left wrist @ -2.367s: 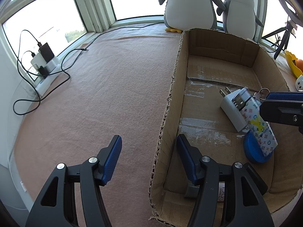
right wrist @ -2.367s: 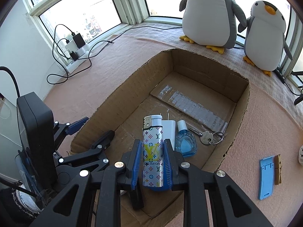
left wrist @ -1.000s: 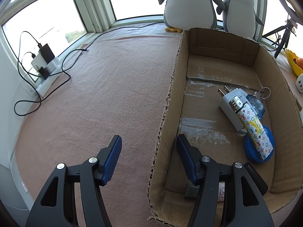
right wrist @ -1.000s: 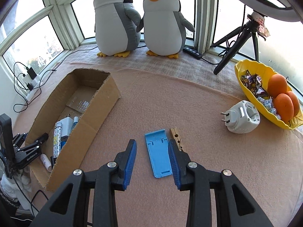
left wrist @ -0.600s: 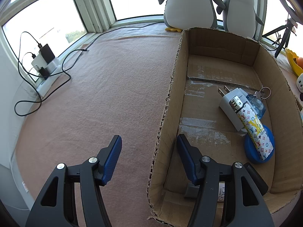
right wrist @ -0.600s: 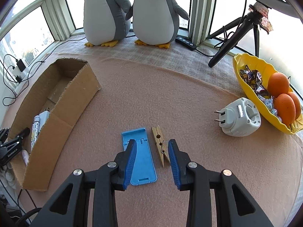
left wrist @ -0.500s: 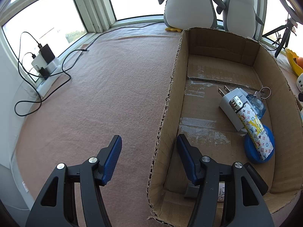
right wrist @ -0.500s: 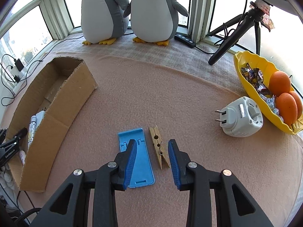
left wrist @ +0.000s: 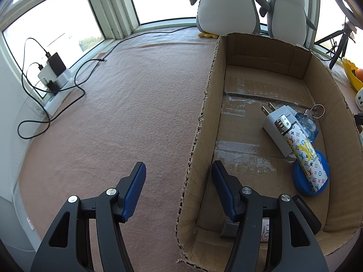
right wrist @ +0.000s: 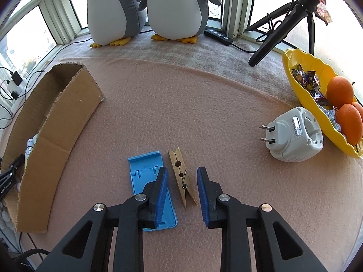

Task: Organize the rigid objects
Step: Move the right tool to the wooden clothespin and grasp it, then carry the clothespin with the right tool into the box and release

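A wooden clothespin (right wrist: 179, 170) lies on the pink felt between the fingers of my right gripper (right wrist: 181, 181). Its jaws are closing, and the pads stand clear of the pin on both sides. A blue phone stand (right wrist: 143, 170) lies flat just left of the pin, partly under the left finger. My left gripper (left wrist: 179, 174) is open and straddles the near long wall of the cardboard box (left wrist: 199, 136), without pressing it. Inside the box lie a patterned lighter (left wrist: 301, 151), a white charger (left wrist: 274, 122), a blue lid (left wrist: 301, 185) and keys (left wrist: 316, 111).
A white plug adaptor (right wrist: 292, 133) lies to the right, beside a yellow bowl (right wrist: 301, 86) of oranges and sweets. Two plush penguins (right wrist: 177, 9) and a black tripod (right wrist: 276, 34) stand along the windows. Cables and chargers (left wrist: 52, 72) lie by the left sill.
My right gripper let the lighter go into the box, swung right, sank over the clothespin and narrowed its jaws. The left gripper has not moved.
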